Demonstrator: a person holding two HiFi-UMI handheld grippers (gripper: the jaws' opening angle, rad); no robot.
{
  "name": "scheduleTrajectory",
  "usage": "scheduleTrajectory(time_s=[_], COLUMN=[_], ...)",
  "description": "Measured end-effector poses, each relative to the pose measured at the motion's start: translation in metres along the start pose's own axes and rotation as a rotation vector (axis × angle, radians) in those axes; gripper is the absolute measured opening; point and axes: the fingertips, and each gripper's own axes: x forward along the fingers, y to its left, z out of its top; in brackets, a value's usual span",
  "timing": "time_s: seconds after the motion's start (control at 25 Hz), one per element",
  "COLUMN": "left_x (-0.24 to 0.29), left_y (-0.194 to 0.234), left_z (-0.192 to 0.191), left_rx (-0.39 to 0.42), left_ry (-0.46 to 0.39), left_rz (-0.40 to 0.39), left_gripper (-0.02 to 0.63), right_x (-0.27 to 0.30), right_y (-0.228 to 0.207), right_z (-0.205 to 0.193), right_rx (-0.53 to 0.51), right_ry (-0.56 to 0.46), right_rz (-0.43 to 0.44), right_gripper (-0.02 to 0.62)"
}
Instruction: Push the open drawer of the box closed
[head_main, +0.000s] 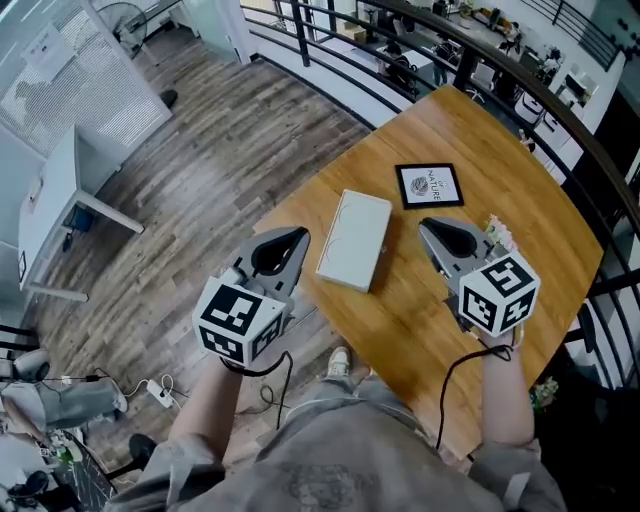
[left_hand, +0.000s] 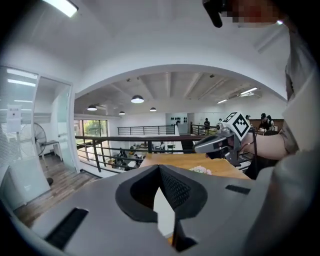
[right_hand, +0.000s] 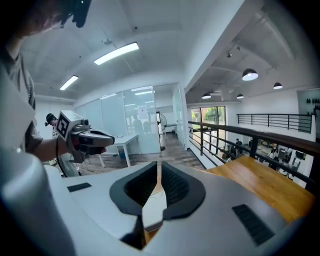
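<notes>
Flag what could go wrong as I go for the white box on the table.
The white rectangular box lies free near the wooden table's edge; an unbraced push could slide it, perhaps into the black-framed picture beside it. The left gripper and right gripper hang shut, clear of the box; neither steadies it.

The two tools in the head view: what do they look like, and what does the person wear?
The left tool and the right tool are grey wedge-shaped shells with black ribbed pads inside. Each carries a white cube with black square markers, and a black cable runs from its rear. The person wears a grey top.
</notes>
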Motion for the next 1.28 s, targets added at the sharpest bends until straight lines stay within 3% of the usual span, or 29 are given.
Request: scheduleTrajectory(time_s=[0.36,0.68,0.92,1.28], left_x=[-0.023,-0.045,-0.038,-0.027], left_y=[-0.027,-0.055,-0.085,-0.110], left_z=[0.061,0.090,0.081,0.057], left_rx=[0.111,0.177,0.189,0.180], left_ry=[-0.145,-0.244,-0.240,-0.197], left_rz=[-0.030,-0.044,-0.089,-0.128], left_gripper=[0.015,0.015,0.015,0.016], right_x=[-0.085,-0.135,-0.162,-0.171], right_y=[0.037,0.056,0.065,0.060], right_z=[0.076,0.093,0.082,0.035], right_rx=[-0.093,-0.108,-0.102,-0.056], right_ry=[-0.221,-0.319,-0.325,-0.228], right_rz=[-0.043,-0.093,-0.113,-0.143], right_gripper=[0.046,0.040,0.040,0.038])
